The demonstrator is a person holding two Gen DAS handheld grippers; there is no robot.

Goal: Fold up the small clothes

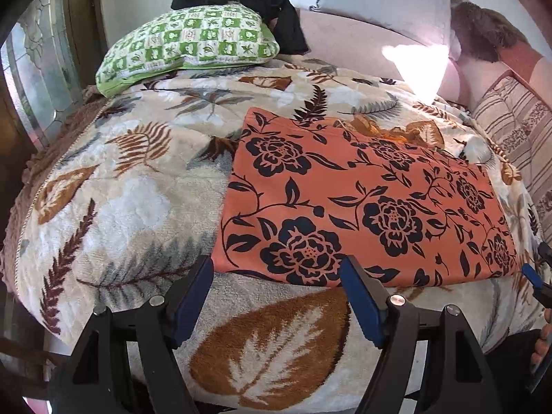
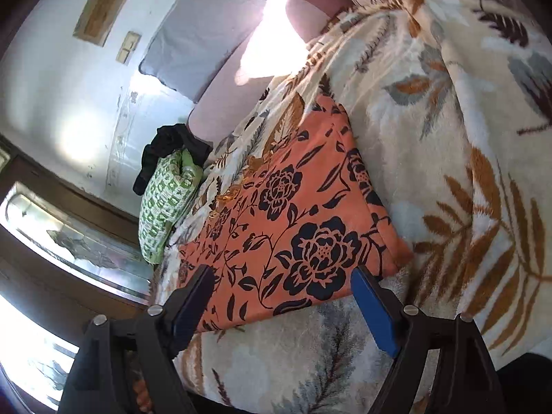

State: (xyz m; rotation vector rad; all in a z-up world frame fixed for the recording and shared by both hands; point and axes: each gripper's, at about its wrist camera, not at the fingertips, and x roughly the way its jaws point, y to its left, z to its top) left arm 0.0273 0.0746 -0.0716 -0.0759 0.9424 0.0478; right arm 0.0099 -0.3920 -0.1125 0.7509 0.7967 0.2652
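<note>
On a bed spread with a leaf-print blanket, the left wrist view shows an orange floral cloth lying flat and squared, its near edge just ahead of the left gripper. That claw stands released and holds nothing, hanging over the cloth's near-left corner, likely lined up for a pinch. A green pillow with a black garment draped on it sits well back, apparently set aside to leave folding room.

From the right wrist view, tilted, the cloth runs away along the blanket. The right gripper is also released and empty, its jaws bracketing the near edge without touching it. The pillow lies far left, near the wall.
</note>
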